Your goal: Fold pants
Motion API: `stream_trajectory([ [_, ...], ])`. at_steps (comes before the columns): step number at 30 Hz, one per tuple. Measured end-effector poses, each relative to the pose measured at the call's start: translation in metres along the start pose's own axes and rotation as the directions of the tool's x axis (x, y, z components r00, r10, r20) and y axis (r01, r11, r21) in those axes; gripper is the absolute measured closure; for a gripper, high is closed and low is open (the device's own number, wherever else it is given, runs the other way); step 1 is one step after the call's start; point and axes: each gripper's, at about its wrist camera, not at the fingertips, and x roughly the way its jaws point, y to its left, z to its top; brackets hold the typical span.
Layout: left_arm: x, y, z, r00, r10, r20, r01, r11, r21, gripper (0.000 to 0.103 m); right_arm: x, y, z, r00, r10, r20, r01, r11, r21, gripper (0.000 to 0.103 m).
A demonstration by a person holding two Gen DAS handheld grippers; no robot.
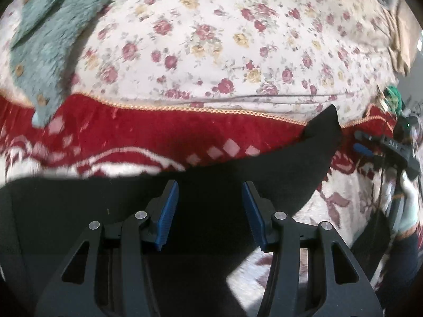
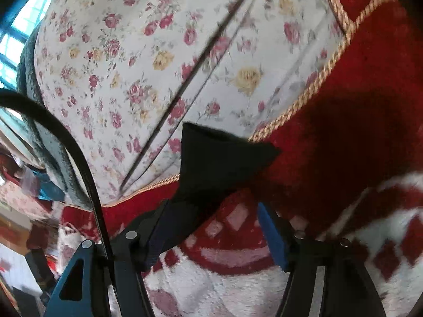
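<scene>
The black pants (image 1: pixel 111 206) lie across the bottom of the left wrist view on a red and white blanket (image 1: pixel 132 137), one corner pointing up at the right. My left gripper (image 1: pixel 208 185) is open just over the dark cloth, its blue pads (image 1: pixel 169 211) well apart. The right gripper (image 1: pixel 383 148) shows at the right edge, held by a gloved hand (image 1: pixel 407 198). In the right wrist view a pants corner (image 2: pixel 219 158) drapes against the left finger (image 2: pixel 156 232) of my right gripper (image 2: pixel 212 206). Its right pad (image 2: pixel 272 237) stands clear of the cloth, so the jaws are open.
A floral sheet (image 1: pixel 211 39) covers the bed beyond the blanket. A fluffy teal garment (image 1: pixel 47 39) lies at the upper left and a beige cloth (image 1: pixel 401 39) at the far right. A black cable (image 2: pixel 79 158) curves past my right gripper; a window (image 2: pixel 23 26) and clutter lie beyond.
</scene>
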Motion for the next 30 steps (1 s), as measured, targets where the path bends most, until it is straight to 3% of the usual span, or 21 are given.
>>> stream_trajectory([
  [4, 0.008, 0.002, 0.009, 0.999, -0.037, -0.029, 0.04, 0.995, 0.091, 0.052, -0.003, 0.02, 0.019, 0.998, -0.05, 0.049, 0.055, 0.991, -0.123, 0.039],
  [9, 0.01, 0.007, 0.021, 0.996, -0.083, -0.029, 0.087, 0.984, 0.159, 0.052, 0.015, 0.037, 0.032, 0.998, -0.067, -0.001, 0.066, 0.98, -0.185, 0.039],
  [14, 0.01, 0.011, 0.027, 0.991, -0.128, -0.031, 0.132, 0.966, 0.223, 0.052, 0.018, 0.026, 0.016, 0.99, -0.114, -0.078, 0.104, 0.987, -0.123, 0.039],
  [19, 0.02, 0.013, 0.033, 0.986, -0.151, -0.074, 0.164, 0.962, 0.218, 0.052, 0.019, 0.006, 0.006, 0.993, -0.023, -0.113, 0.02, 0.999, -0.028, 0.039],
  [23, 0.029, 0.013, 0.032, 0.971, -0.202, -0.129, 0.226, 0.951, 0.213, 0.031, 0.018, 0.002, 0.004, 0.992, -0.001, -0.126, 0.0, 1.0, -0.008, 0.039],
  [24, 0.032, 0.012, 0.032, 0.968, -0.205, -0.146, 0.234, 0.948, 0.218, 0.031, 0.018, 0.001, 0.003, 0.992, -0.001, -0.127, 0.0, 1.0, -0.009, 0.039],
  [27, 0.044, 0.007, 0.029, 0.969, -0.155, -0.192, 0.202, 0.944, 0.261, 0.031, 0.016, 0.002, 0.0, 0.991, 0.012, -0.136, -0.013, 1.0, -0.008, 0.039],
  [30, 0.055, 0.0, 0.023, 0.968, -0.101, -0.23, 0.178, 0.923, 0.342, 0.031, 0.017, 0.002, 0.0, 0.989, 0.032, -0.147, -0.033, 0.999, 0.002, 0.039],
])
